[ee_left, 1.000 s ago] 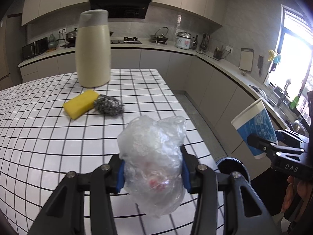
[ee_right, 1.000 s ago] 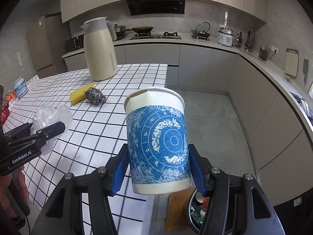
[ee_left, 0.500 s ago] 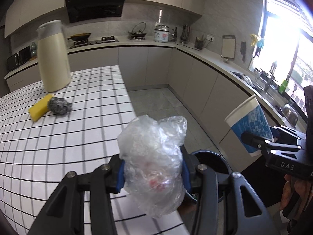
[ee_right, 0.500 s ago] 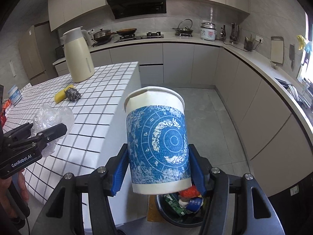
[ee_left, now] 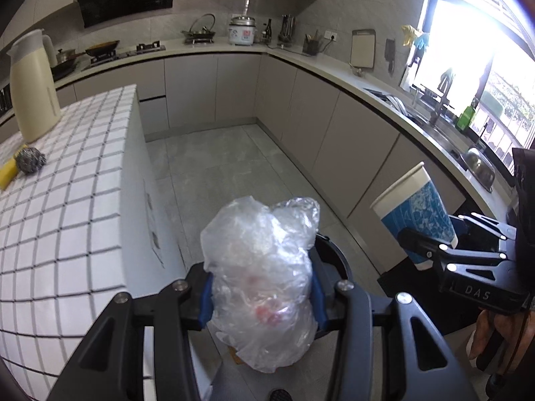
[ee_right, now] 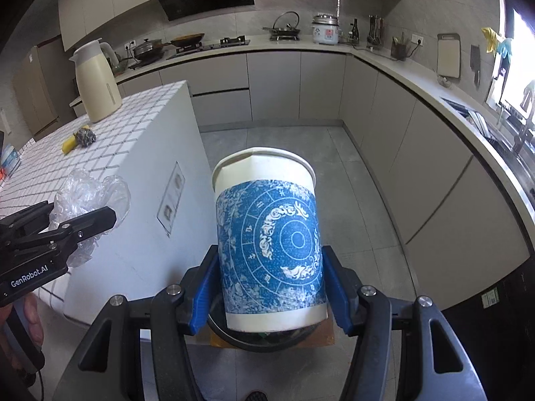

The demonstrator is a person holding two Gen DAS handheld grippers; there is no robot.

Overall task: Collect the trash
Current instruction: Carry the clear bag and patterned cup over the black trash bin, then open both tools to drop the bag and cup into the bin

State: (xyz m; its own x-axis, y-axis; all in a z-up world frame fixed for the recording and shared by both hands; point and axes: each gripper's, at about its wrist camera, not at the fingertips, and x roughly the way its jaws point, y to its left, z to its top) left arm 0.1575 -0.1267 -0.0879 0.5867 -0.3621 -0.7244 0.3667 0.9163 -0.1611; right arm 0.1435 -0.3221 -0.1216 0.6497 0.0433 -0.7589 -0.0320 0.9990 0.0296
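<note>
My left gripper is shut on a crumpled clear plastic bag with something red inside. It hangs past the tiled island's end, over the floor, and the dark bin rim peeks out behind the bag. My right gripper is shut on a white paper cup with a blue patterned band, held upright above the dark bin, which is mostly hidden under the cup. In the right wrist view the bag and the left gripper show at the left. The cup shows at the right of the left wrist view.
The white tiled island is at the left, with a cream jug, a yellow sponge and a steel scourer on it. Grey cabinets line the back and right. Grey floor lies between. A brown mat lies under the bin.
Both grippers have carried the bag and the cup to the right, off the island top and out over the floor and the bin. Both grips look unchanged.
</note>
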